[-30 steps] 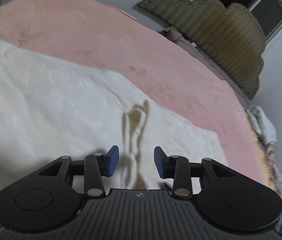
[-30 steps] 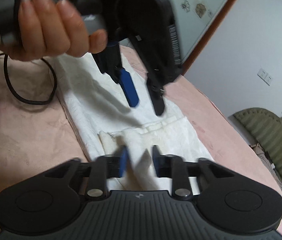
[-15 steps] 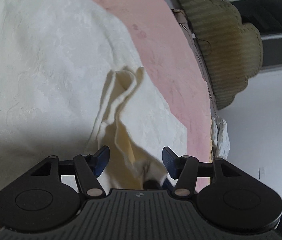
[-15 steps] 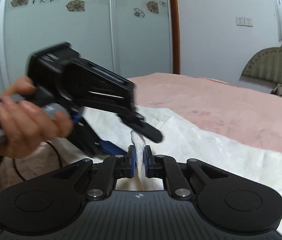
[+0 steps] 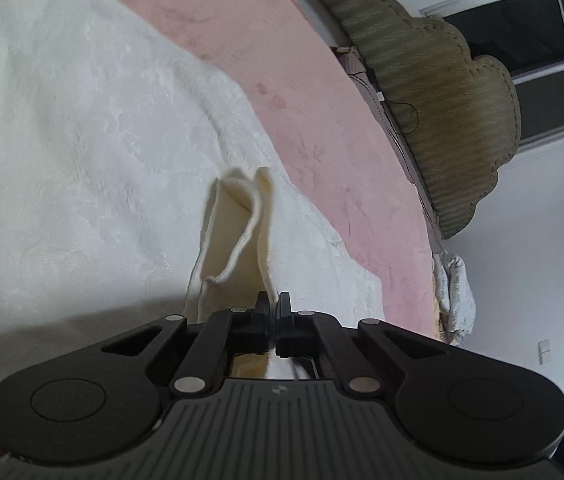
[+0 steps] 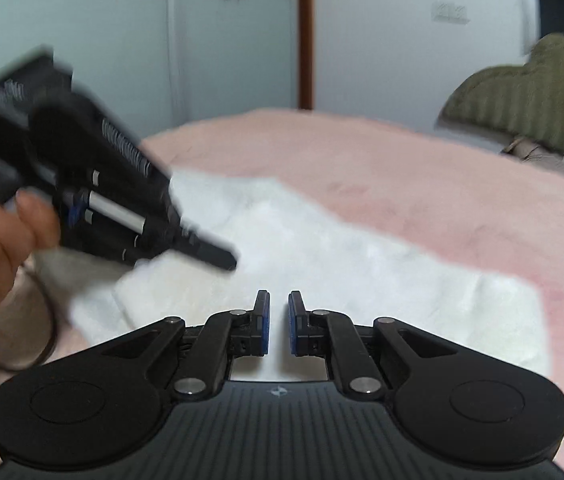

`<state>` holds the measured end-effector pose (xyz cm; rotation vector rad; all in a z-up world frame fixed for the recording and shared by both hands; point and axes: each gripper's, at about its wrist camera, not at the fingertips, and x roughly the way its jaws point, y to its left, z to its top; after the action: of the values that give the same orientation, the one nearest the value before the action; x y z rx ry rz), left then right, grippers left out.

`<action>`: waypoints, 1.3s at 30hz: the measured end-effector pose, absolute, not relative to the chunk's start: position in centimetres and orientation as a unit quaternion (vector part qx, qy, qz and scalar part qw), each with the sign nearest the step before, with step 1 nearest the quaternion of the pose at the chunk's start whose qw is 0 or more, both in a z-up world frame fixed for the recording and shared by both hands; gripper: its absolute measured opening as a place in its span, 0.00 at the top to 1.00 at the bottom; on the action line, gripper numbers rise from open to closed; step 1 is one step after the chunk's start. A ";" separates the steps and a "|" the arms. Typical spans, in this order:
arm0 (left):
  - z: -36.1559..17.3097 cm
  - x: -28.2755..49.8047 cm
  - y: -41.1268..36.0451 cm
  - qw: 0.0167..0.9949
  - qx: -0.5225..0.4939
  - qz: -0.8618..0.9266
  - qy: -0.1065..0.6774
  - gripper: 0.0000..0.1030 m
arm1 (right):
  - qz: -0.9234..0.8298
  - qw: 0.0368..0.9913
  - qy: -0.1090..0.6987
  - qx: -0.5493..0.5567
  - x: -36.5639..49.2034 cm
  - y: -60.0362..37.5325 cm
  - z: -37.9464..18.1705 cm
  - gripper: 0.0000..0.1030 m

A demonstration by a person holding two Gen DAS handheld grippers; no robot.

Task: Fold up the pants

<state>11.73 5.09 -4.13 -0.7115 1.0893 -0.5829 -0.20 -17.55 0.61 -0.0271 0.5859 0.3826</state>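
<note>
The cream-white pants (image 5: 82, 152) lie spread on a pink bed. My left gripper (image 5: 273, 300) is shut on a raised edge of the pants (image 5: 238, 224), which stands up in a folded loop. In the right wrist view the pants (image 6: 321, 264) lie flat ahead. My right gripper (image 6: 279, 300) has its jaws slightly apart with nothing between them, just above the cloth. The left gripper (image 6: 222, 256) also shows there, held by a hand at the left, blurred.
The pink bedspread (image 5: 321, 128) surrounds the pants. An olive padded headboard (image 5: 441, 112) and a window stand at the far right. A floral cloth (image 5: 453, 296) hangs at the bed edge. A wardrobe with sliding doors (image 6: 162, 40) and a black cable (image 6: 38, 344) are in the right view.
My left gripper has closed on the lifted pants edge. My right gripper has opened a little and let go of the cloth it pinched half a second ago.
</note>
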 end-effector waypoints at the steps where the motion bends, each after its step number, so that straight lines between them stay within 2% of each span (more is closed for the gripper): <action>1: -3.8 11.2 5.4 0.765 -0.315 -0.267 0.494 0.99 | 0.200 0.938 0.283 -0.019 -0.6 -17.1 0.7 0.91; 6: -4.1 10.4 5.9 0.788 -0.274 -0.245 0.494 0.99 | 0.205 0.930 0.298 -0.066 -0.4 -15.3 -0.5 0.91; 11: -4.9 10.5 6.3 0.786 -0.286 -0.241 0.492 0.99 | 0.206 0.929 0.304 -0.046 0.2 -15.5 -0.2 0.91; 19: -3.5 9.4 6.4 0.830 -0.226 -0.228 0.456 0.99 | 0.199 0.938 0.281 -0.030 0.5 -15.4 -0.6 0.91; 21: -2.8 9.1 6.9 0.847 -0.206 -0.210 0.442 0.97 | 0.205 0.934 0.290 -0.036 0.7 -15.2 -0.8 0.91; 23: -2.1 8.7 7.7 0.859 -0.193 -0.200 0.431 0.91 | 0.201 0.931 0.298 -0.055 0.8 -14.8 -1.4 0.91; 31: -0.9 7.1 10.4 0.877 -0.164 -0.160 0.422 0.89 | 0.212 0.934 0.281 -0.054 0.3 -14.3 -0.6 0.91; 34: -0.9 6.9 11.7 0.879 -0.166 -0.151 0.420 0.85 | 0.204 0.934 0.281 -0.088 0.2 -13.5 -1.1 0.90; 39: -0.4 5.9 13.0 0.901 -0.121 -0.113 0.401 0.81 | 0.224 0.936 0.264 -0.064 0.1 -13.4 0.1 0.90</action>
<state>5.92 13.04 -0.37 -0.2508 0.8291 -0.2334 0.07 -13.42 0.09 -0.1299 0.5397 0.4588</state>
